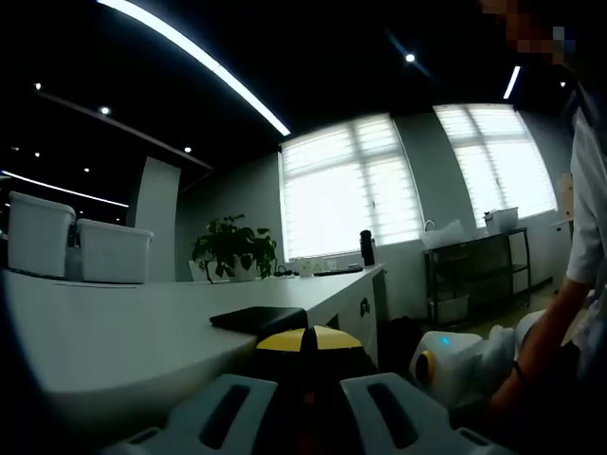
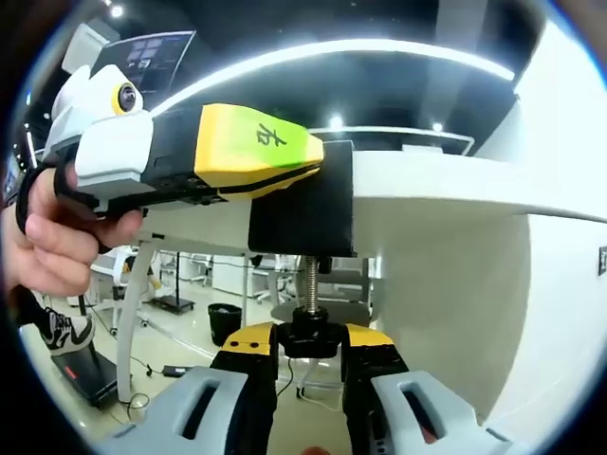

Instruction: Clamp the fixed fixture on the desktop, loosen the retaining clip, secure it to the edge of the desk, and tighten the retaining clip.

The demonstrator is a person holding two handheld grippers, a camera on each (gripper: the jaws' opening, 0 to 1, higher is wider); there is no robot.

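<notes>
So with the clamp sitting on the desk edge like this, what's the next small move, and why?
Probably turn the screw knob with the right gripper to tighten. Its jaws close on the knob, the black fixture already straddles the desk edge, and the left gripper steadies it from the side.

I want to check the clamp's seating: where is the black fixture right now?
In the right gripper view the black fixture grips the white desk edge at centre, held by the left gripper, its screw knob between the right gripper's jaws.

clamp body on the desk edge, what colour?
Black. The clamp shows best in the right gripper view, held by the left tongs with yellow-green tips.
</notes>
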